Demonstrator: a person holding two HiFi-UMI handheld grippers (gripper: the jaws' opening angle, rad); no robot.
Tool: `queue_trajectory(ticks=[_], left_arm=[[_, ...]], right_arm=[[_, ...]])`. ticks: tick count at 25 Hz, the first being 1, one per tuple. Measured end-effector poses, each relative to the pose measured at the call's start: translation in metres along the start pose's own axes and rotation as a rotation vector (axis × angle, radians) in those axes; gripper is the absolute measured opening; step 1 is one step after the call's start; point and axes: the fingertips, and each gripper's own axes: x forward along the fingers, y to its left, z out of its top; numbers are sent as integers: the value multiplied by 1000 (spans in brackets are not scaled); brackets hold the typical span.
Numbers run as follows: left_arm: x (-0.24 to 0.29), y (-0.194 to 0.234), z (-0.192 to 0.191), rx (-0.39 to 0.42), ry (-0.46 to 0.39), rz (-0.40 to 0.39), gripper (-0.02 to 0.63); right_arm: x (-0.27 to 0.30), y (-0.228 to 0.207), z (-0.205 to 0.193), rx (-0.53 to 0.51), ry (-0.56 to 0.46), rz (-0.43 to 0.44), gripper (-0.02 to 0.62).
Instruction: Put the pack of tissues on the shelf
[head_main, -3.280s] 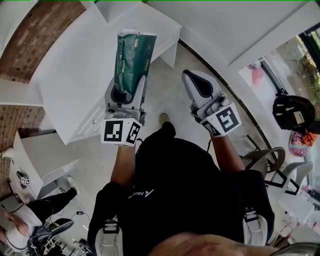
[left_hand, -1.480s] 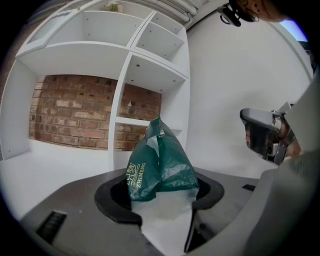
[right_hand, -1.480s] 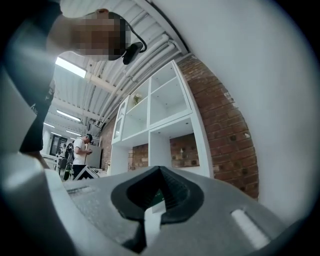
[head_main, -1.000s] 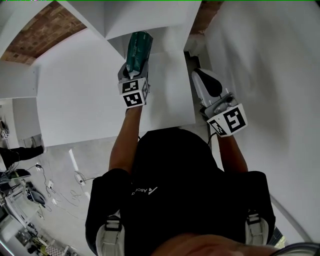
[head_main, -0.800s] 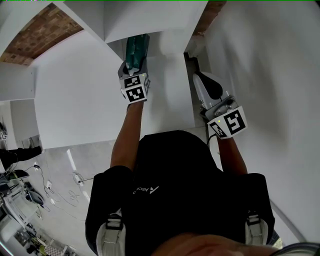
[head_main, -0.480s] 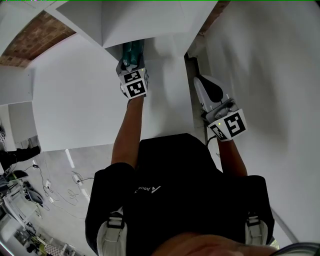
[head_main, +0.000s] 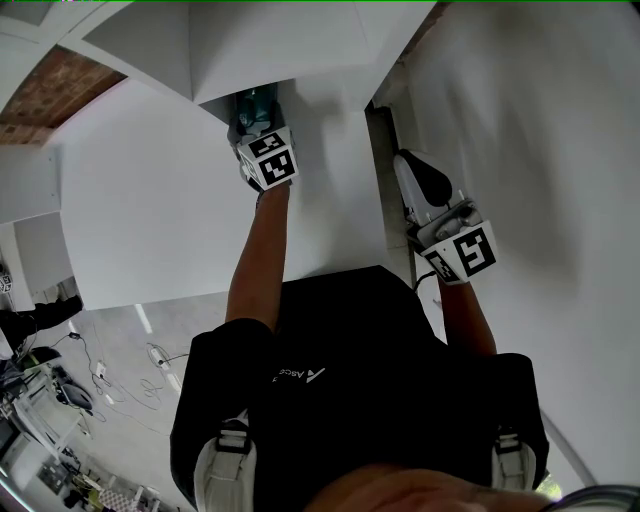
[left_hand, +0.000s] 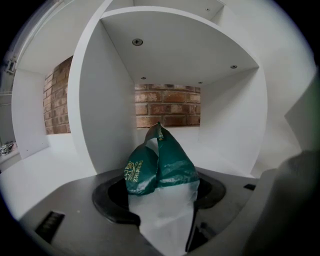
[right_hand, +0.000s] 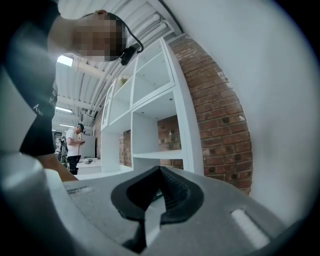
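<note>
Reaching into an open cubby of the white box-shaped shelf unit (left_hand: 107, 107), the left gripper (head_main: 258, 130) pinches the green-and-clear plastic pack of tissues (left_hand: 159, 167) upright at centre frame, its jaws having just been opening; a red brick wall (left_hand: 167, 106) backs the cubby. In the head view the cubby's top board hides most of the pack. Only the right gripper view shows the right gripper (right_hand: 156, 199) closed and empty, and a standing person (right_hand: 75, 145) at the far left

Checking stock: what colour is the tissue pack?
Dark green over clear plastic, the tissue pack; left gripper view.
</note>
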Motion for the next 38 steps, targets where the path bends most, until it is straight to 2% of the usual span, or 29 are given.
queue_trajectory(ticks=[3, 13, 19, 22, 26, 31, 35, 38], left_arm=[[1, 0, 1, 1, -5, 0, 275], [-16, -5, 7, 30, -53, 6, 359], [-43, -3, 22, 17, -111, 7, 376], [-65, -4, 38, 13, -156, -17, 376], [-101, -18, 57, -7, -207, -115, 376], [-151, -32, 75, 8, -275, -228, 376], [-200, -45, 94, -8, -351, -379, 370], [-240, -51, 110, -15, -422, -481, 310]], right_arm=[[-1, 2, -2, 11, 4, -4, 2], [-3, 19, -5, 11, 28, 28, 2], [-8, 23, -6, 0, 13, 23, 2], [-9, 28, -5, 9, -4, 33, 2], [-9, 41, -3, 13, -20, 54, 2], [-9, 59, 4, 17, -56, 85, 2], [-9, 75, 12, 23, -92, 107, 2], [-8, 85, 18, 32, -118, 121, 2]])
